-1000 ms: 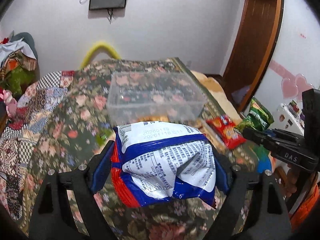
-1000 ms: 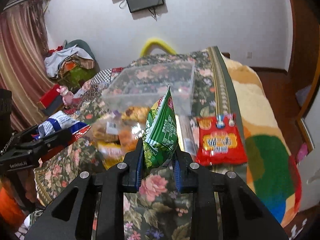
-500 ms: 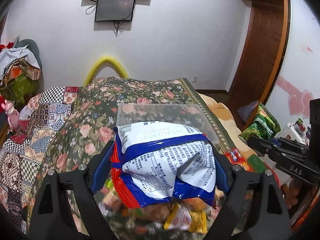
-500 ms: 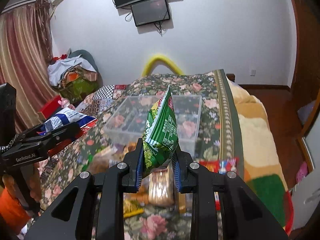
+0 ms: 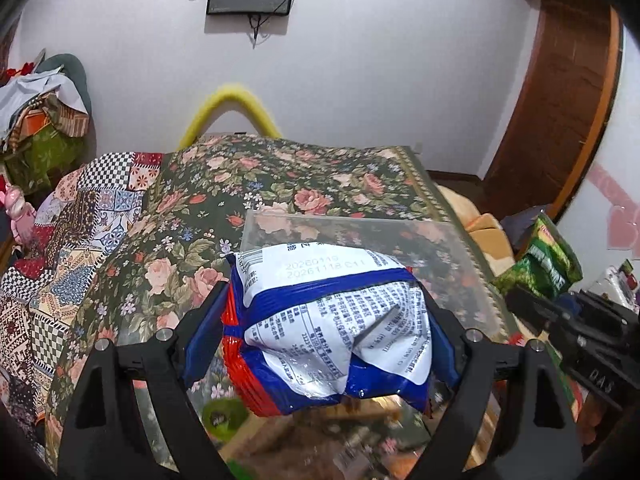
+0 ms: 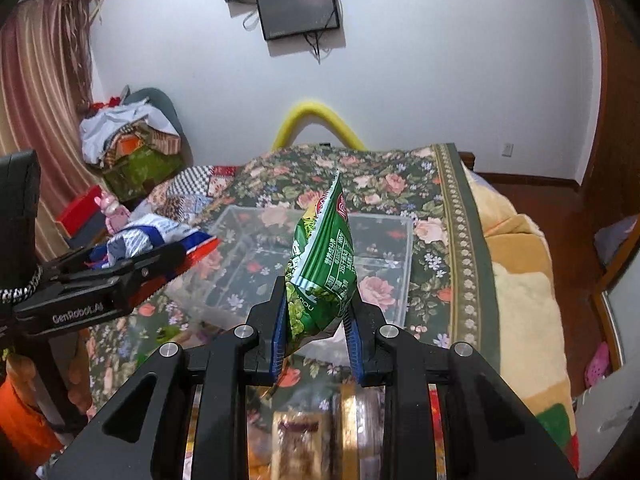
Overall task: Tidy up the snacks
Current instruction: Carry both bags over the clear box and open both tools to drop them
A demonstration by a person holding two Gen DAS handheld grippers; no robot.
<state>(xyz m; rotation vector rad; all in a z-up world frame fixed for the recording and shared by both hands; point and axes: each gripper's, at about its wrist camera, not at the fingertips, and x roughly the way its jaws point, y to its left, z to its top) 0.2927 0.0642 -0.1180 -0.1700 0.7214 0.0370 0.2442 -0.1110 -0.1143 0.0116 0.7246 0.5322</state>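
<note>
Snacks, two packets, both airborne: the left gripper [image 5: 326, 334] is clamping a puffy blue-and-white bag [image 5: 332, 320] across its width; the right gripper [image 6: 316, 340] is pinching a green packet [image 6: 322, 268] upright by its lower edge. Both are hovering near the clear plastic bin [image 6: 384, 232] on the floral bedspread [image 6: 384, 176], presumably for dropping in.

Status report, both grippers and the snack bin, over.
Left gripper shut on blue-white snack bag. Right gripper shut on green snack bag. Clear bin ahead, nothing blocking.
</note>
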